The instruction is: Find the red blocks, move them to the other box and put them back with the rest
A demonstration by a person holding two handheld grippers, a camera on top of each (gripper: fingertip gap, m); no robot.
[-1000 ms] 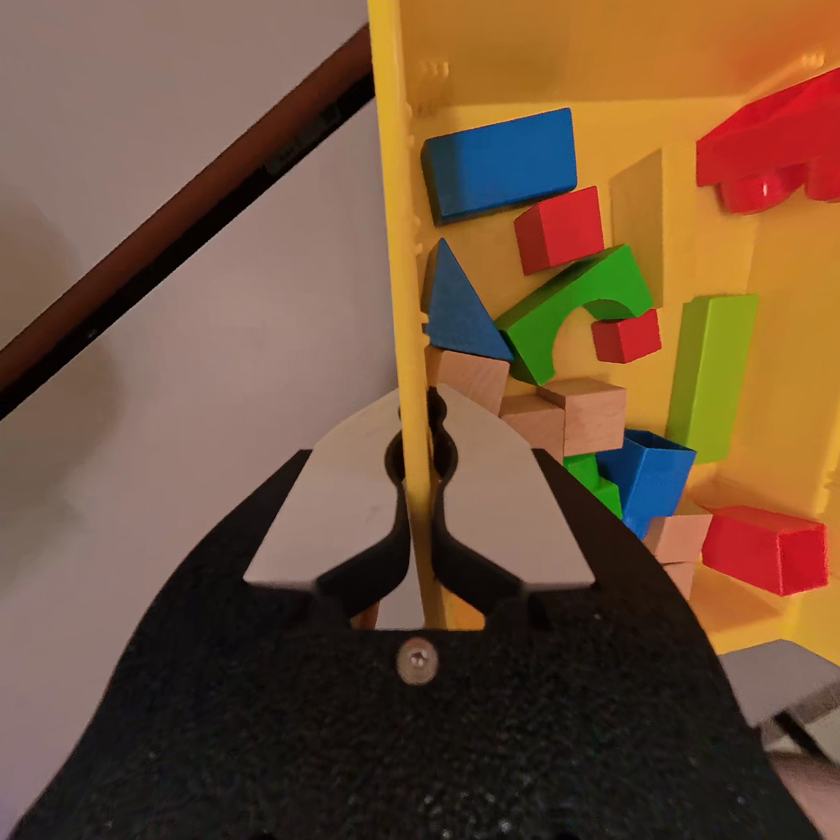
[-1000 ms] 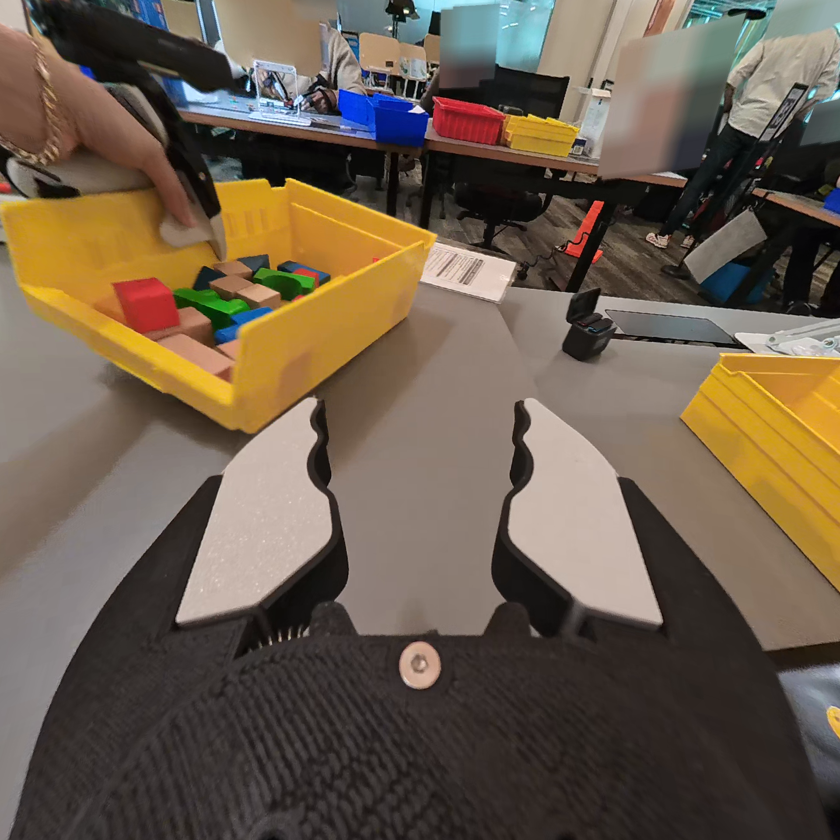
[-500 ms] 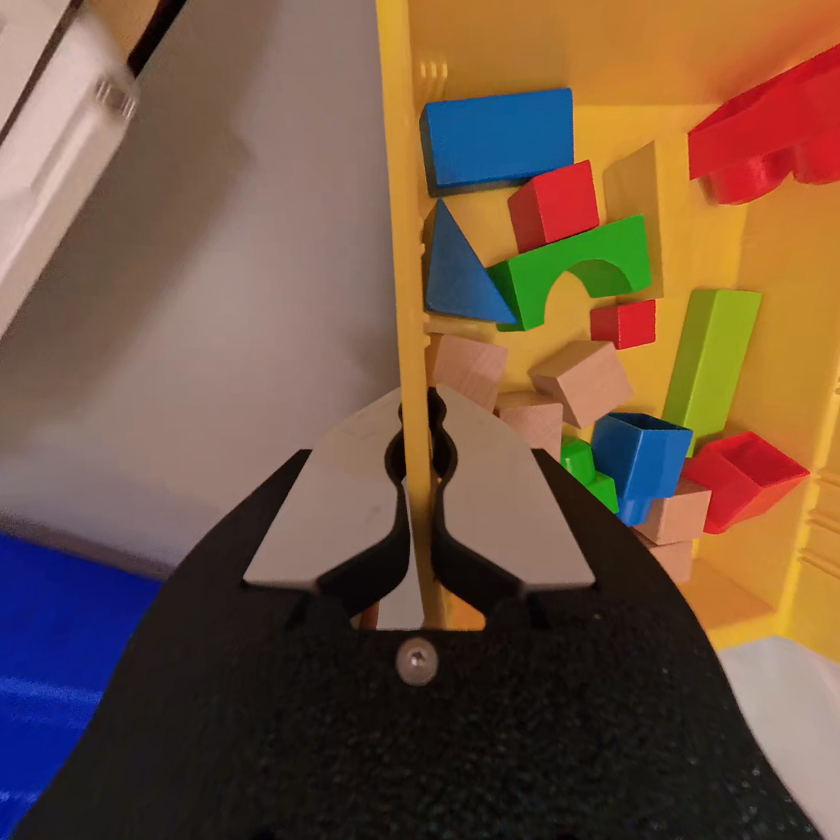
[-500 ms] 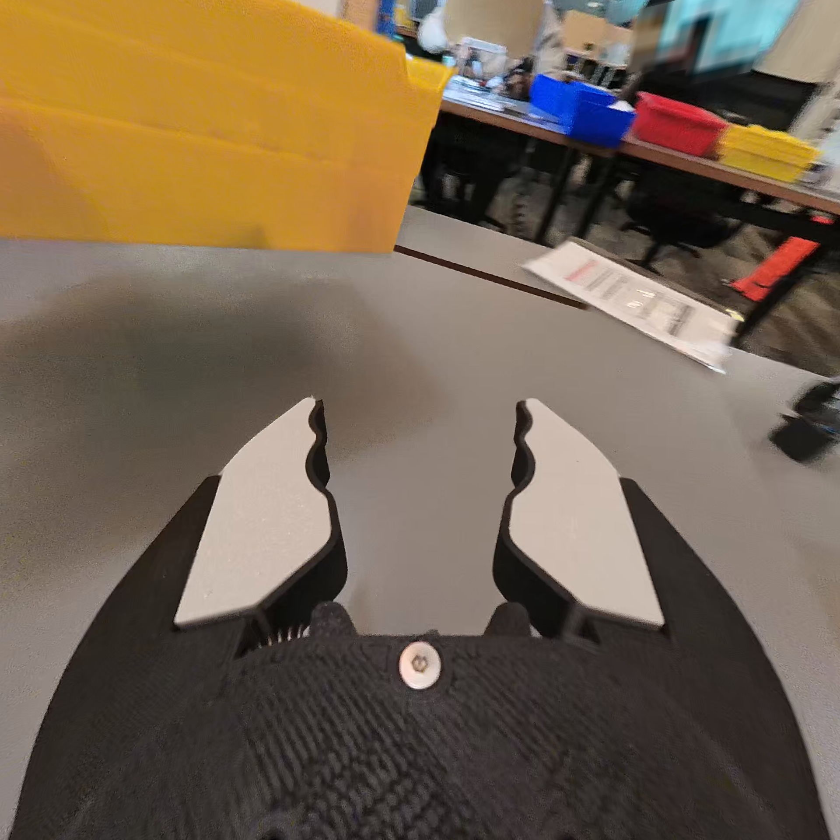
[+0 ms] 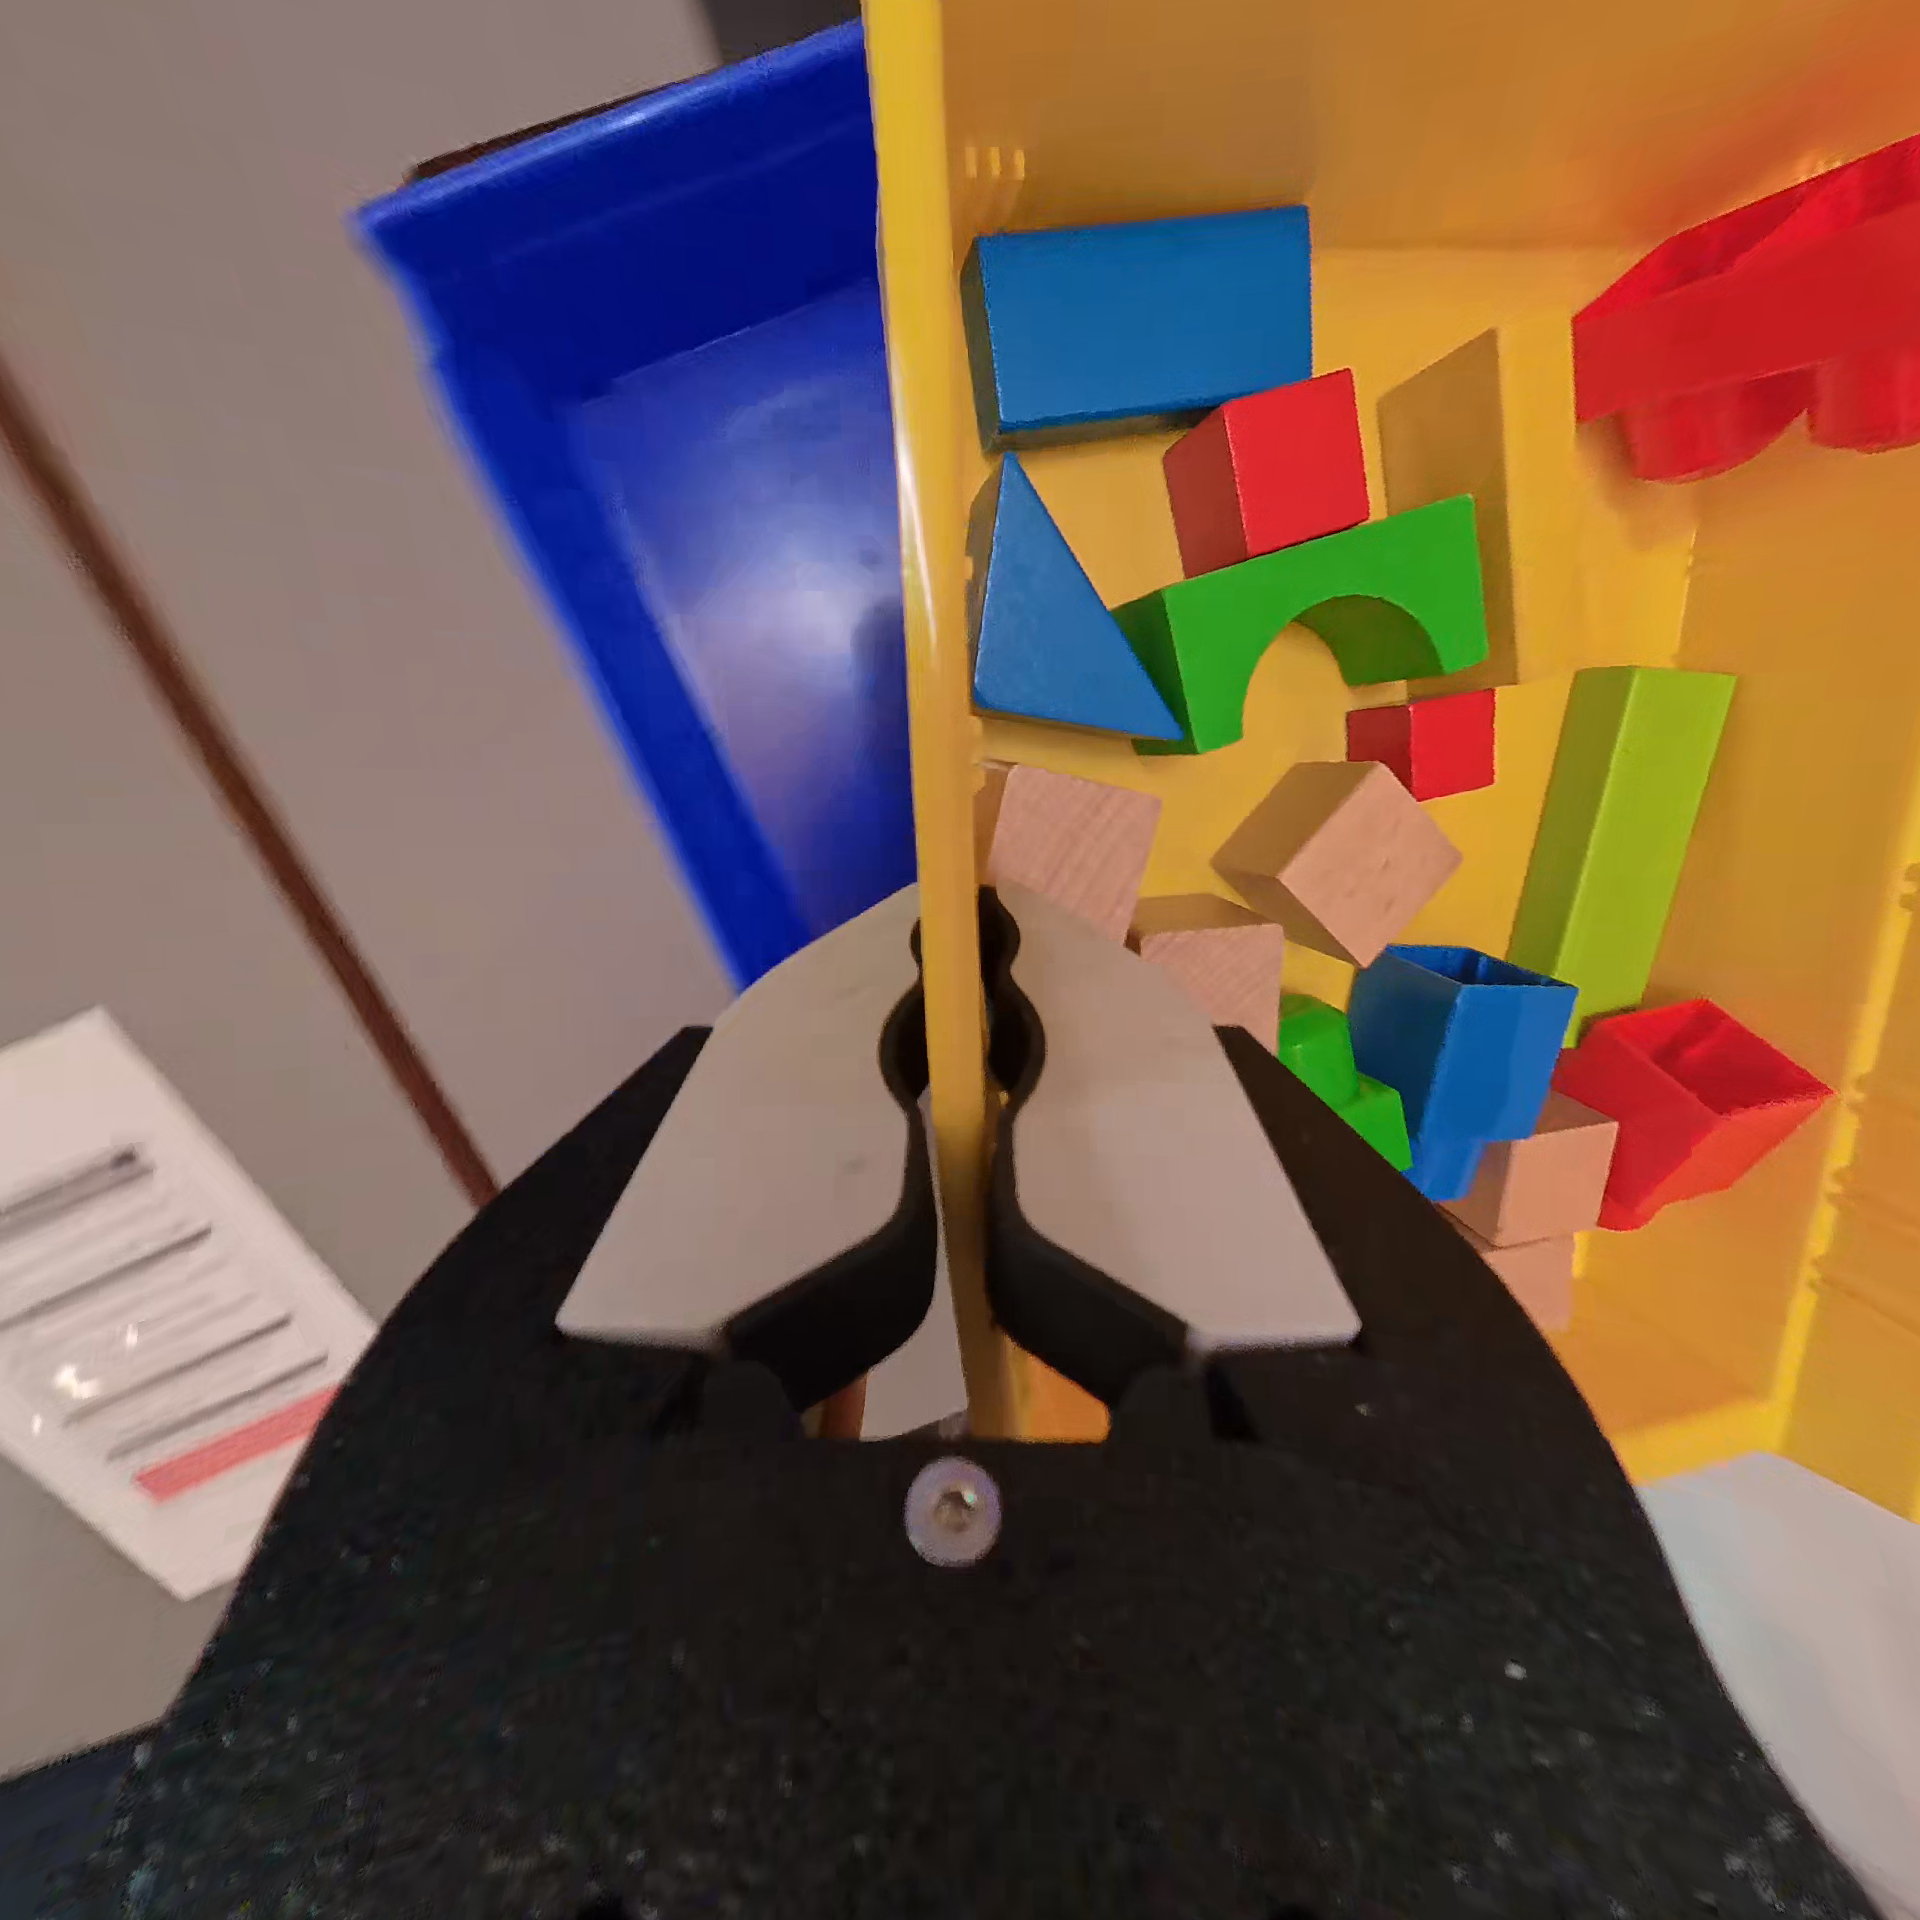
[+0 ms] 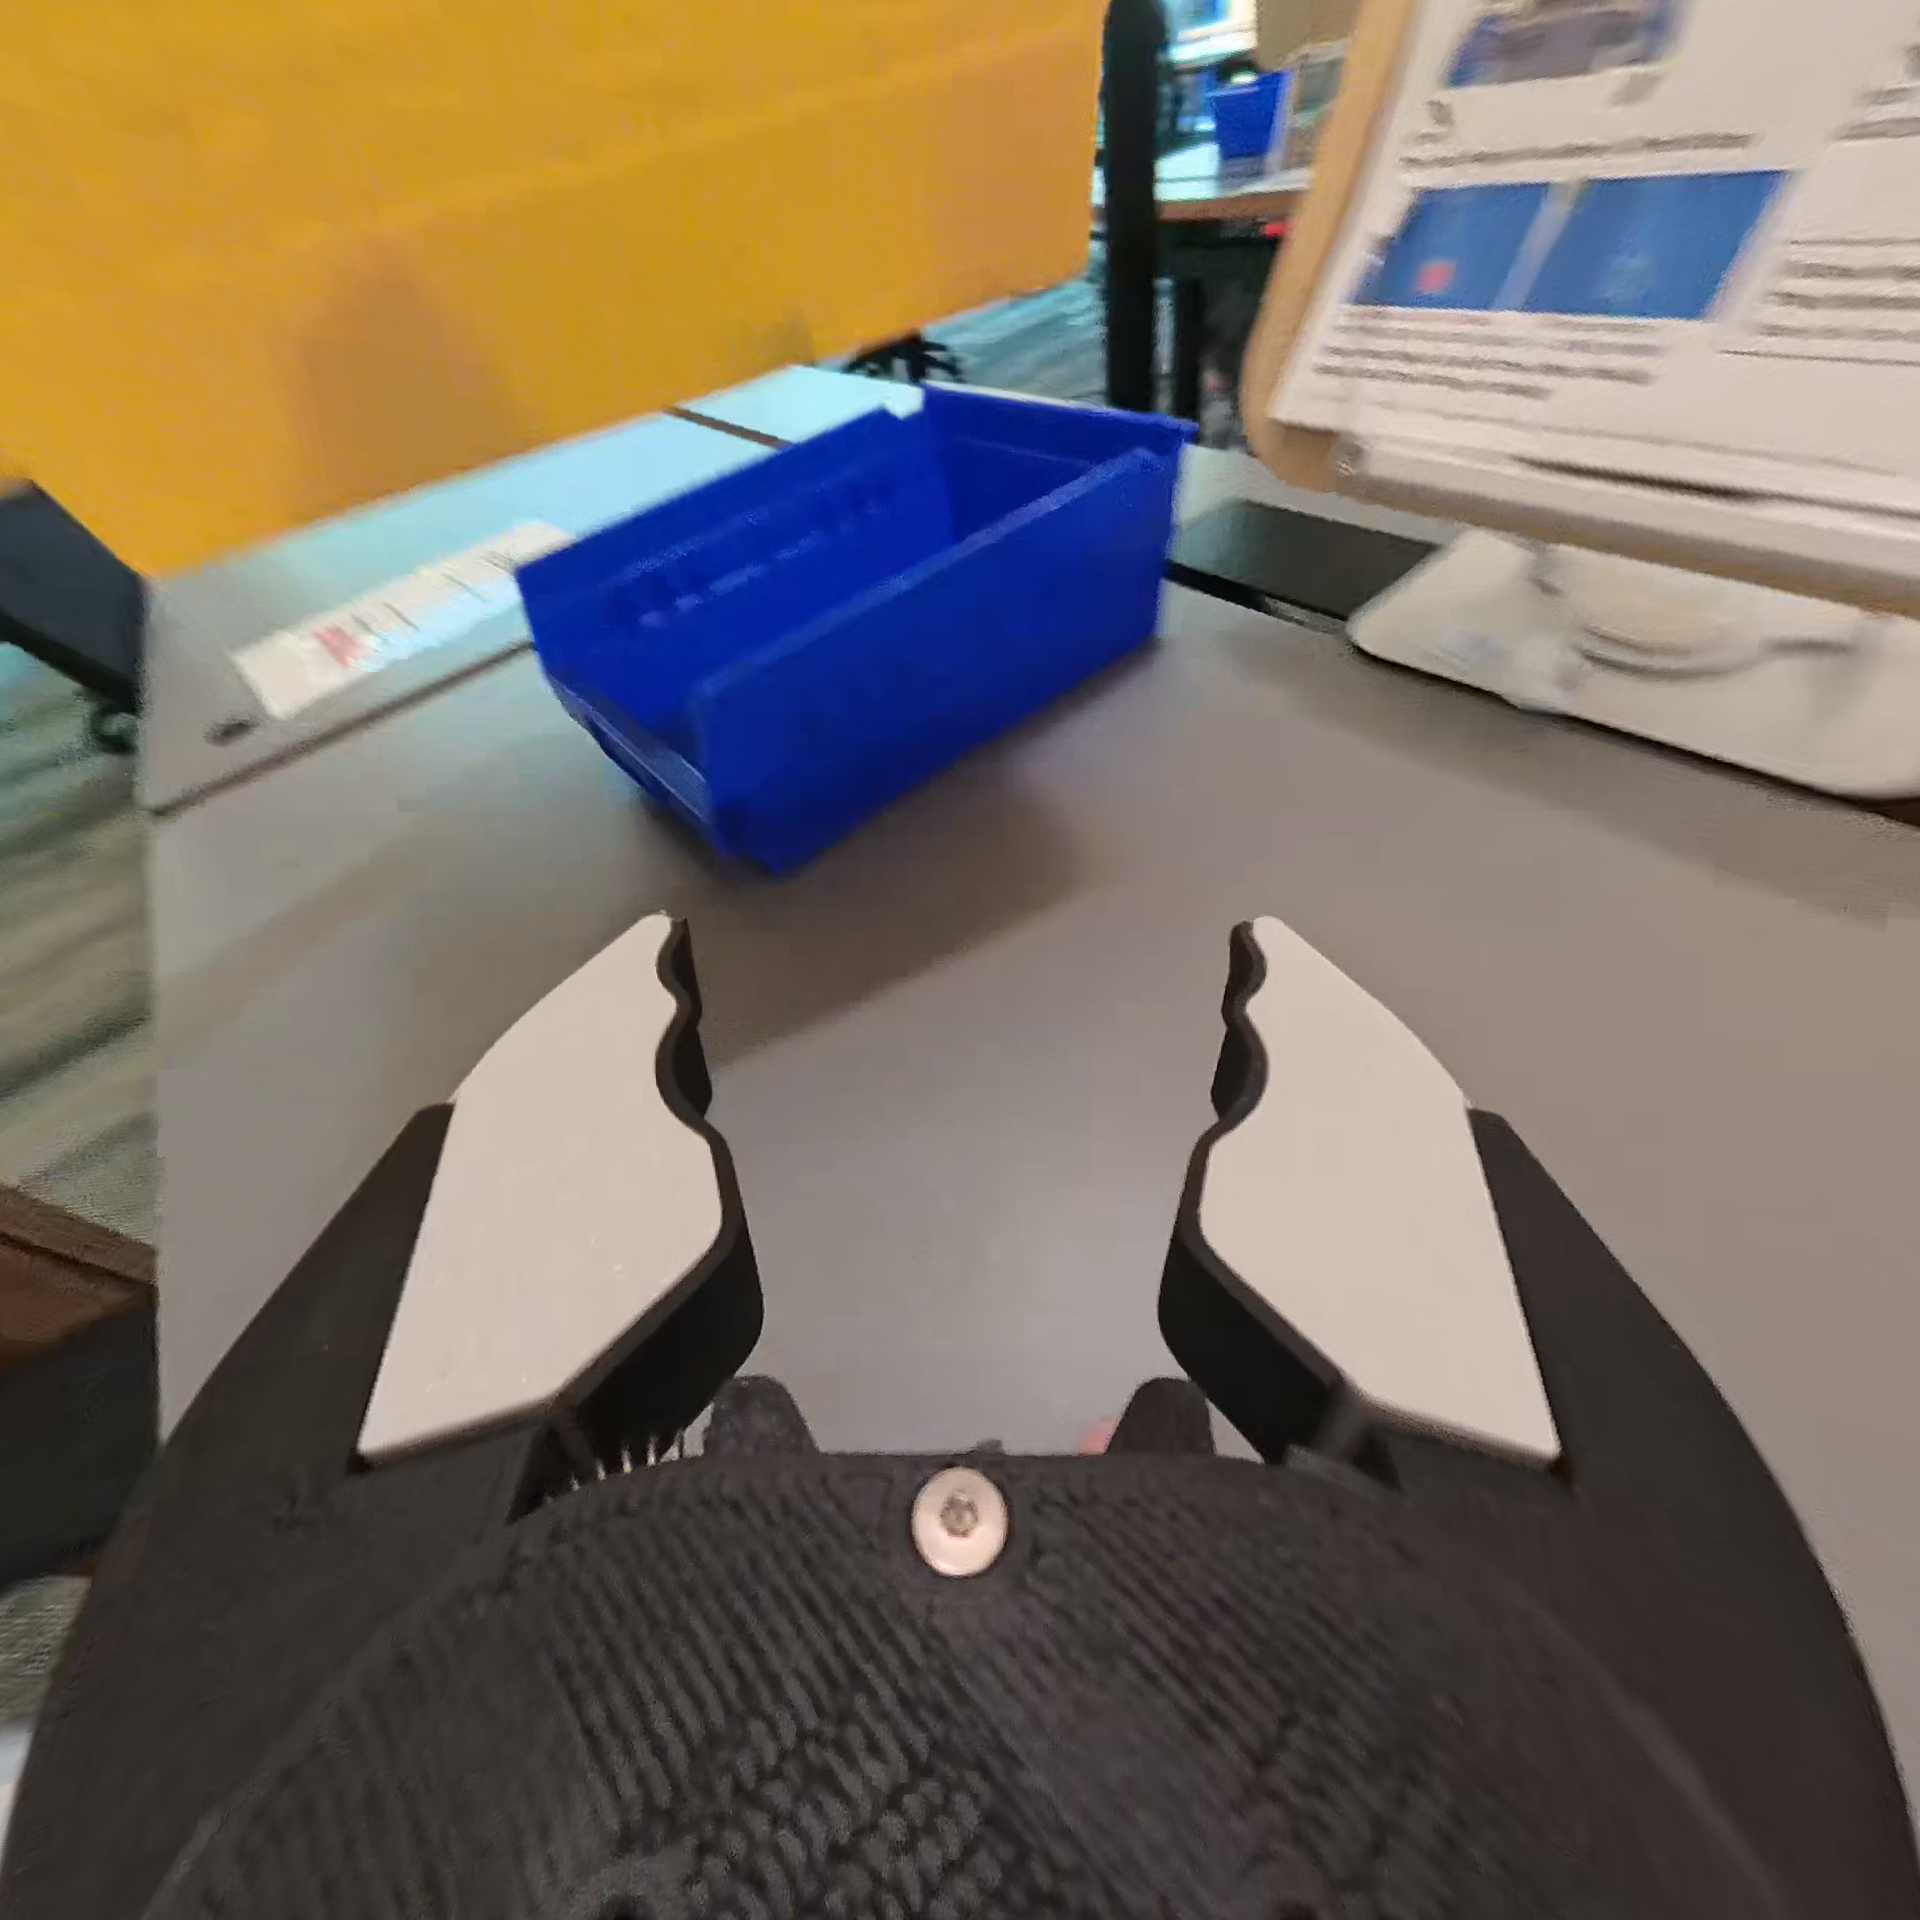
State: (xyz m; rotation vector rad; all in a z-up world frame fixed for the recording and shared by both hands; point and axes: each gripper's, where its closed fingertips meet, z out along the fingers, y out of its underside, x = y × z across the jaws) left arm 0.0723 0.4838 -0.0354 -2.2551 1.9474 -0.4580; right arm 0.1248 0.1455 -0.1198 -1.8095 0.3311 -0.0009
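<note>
The left claw [image 5: 951, 1023] is clenching the yellow bin's wall [image 5: 925, 540], with every red block [image 5: 1273, 468] lying inside among the others; the right claw [image 6: 961, 1023] is gaping, bare, before the blue bin [image 6: 862, 634], so sorting seems unstarted.

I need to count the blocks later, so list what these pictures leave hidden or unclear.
- Left wrist view: the left gripper, shut on the yellow box wall, covers blocks beside it.
- Same view: the red piece is cut off by the right edge.
- Right wrist view: the yellow box shows only its blurred outside; the blue box is blurred.
</note>
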